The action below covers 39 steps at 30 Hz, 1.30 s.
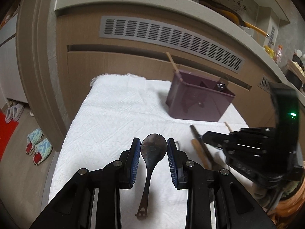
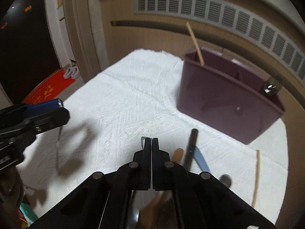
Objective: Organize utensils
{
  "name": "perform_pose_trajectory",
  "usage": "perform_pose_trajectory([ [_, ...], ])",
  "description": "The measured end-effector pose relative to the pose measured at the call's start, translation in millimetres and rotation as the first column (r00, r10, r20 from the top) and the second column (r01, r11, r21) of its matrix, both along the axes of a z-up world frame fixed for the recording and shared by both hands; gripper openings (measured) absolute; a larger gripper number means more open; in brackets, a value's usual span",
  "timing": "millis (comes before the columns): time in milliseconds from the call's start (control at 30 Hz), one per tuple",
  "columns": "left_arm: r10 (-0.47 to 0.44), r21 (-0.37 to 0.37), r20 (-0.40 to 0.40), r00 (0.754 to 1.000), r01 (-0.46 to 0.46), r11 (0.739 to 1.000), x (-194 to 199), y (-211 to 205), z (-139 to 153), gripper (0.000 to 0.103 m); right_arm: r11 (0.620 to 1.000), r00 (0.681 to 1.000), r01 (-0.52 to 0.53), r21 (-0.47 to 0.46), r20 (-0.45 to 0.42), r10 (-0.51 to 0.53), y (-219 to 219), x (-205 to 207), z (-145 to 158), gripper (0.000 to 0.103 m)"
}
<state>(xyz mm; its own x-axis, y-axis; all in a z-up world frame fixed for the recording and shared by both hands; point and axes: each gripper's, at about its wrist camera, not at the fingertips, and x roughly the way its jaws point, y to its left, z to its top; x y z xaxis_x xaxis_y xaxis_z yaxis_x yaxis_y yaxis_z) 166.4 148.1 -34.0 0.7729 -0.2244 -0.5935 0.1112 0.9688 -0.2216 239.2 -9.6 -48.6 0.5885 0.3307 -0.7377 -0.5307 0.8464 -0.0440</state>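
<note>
Steel spoon (image 1: 152,150): one between the left gripper (image 1: 153,148) fingers, bowl level with the blue pads (image 1: 135,162), handle running back under the gripper; fingers open, neither pad clearly touching.
Grip advice: centre the bowl, close evenly, lift straight.
Right gripper (image 2: 152,143): fingers closed; a thin metal edge shows beside the left tip, so whether it holds anything cannot be told.
Loose utensils (image 2: 191,148): right of those fingers, at least four, blurred.
Purple holder (image 2: 225,103): one, ahead and right, one chopstick (image 2: 195,43) standing inside.
White cloth (image 1: 114,114): one, under everything.

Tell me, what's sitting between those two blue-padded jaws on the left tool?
A dark spoon: its bowl sits between the left gripper's open jaws, handle trailing back over the white cloth. The left wrist view shows it.
</note>
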Motion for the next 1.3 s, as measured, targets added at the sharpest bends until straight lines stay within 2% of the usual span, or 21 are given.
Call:
perform_pose_trajectory([
  [167, 0.022, 0.018, 0.003, 1.000, -0.022, 1.000, -3, -8, 7, 0.029, 1.000, 1.000, -0.019, 0.001, 0.009, 0.019, -16, -16, 8, 0.002],
  [233, 0.040, 0.017, -0.004, 0.999, -0.040, 0.999, -4, -8, 7, 0.029, 0.999, 0.999, -0.043, 0.001, -0.024, 0.043, -14, -17, 3, 0.015],
  [267, 0.045, 0.020, -0.002, 0.999, -0.045, 0.999, -5, -7, 7, 0.029, 0.999, 0.998, -0.049, 0.013, -0.043, 0.049, -13, -15, -1, 0.029],
  [333, 0.053, 0.022, 0.004, 0.999, -0.053, 0.998, -7, -5, 6, 0.029, 0.999, 0.997, -0.049, 0.023, -0.064, 0.051, -7, -11, -10, 0.036],
  [667, 0.041, -0.042, 0.012, 0.999, -0.040, 0.998, -10, 10, -1, 0.029, 0.996, 0.981, 0.083, 0.019, -0.178, -0.078, 29, 45, -53, 0.036],
  [833, 0.036, -0.064, 0.005, 0.999, -0.036, 0.997, -8, 13, -4, 0.029, 0.997, 0.990, 0.058, -0.055, -0.124, -0.065, 41, 43, -57, 0.036],
  [867, 0.036, -0.065, 0.005, 0.999, -0.036, 0.997, -8, 13, -4, 0.029, 0.997, 0.992, 0.048, -0.067, -0.117, -0.056, 42, 42, -57, 0.032],
  [900, 0.036, -0.064, 0.006, 0.999, -0.036, 0.997, -8, 13, -4, 0.029, 0.997, 0.993, 0.028, -0.075, -0.113, -0.036, 44, 40, -56, 0.020],
  [1033, 0.040, -0.054, 0.007, 0.999, -0.039, 0.998, -11, 11, -1, 0.029, 0.992, 0.997, -0.035, -0.119, -0.079, 0.026, 49, 24, -51, 0.020],
  [1300, 0.016, -0.029, 0.012, 1.000, -0.016, 0.999, -24, -8, 7, 0.029, 0.998, 0.997, -0.055, -0.006, 0.050, 0.055, -9, -32, 9, 0.020],
])
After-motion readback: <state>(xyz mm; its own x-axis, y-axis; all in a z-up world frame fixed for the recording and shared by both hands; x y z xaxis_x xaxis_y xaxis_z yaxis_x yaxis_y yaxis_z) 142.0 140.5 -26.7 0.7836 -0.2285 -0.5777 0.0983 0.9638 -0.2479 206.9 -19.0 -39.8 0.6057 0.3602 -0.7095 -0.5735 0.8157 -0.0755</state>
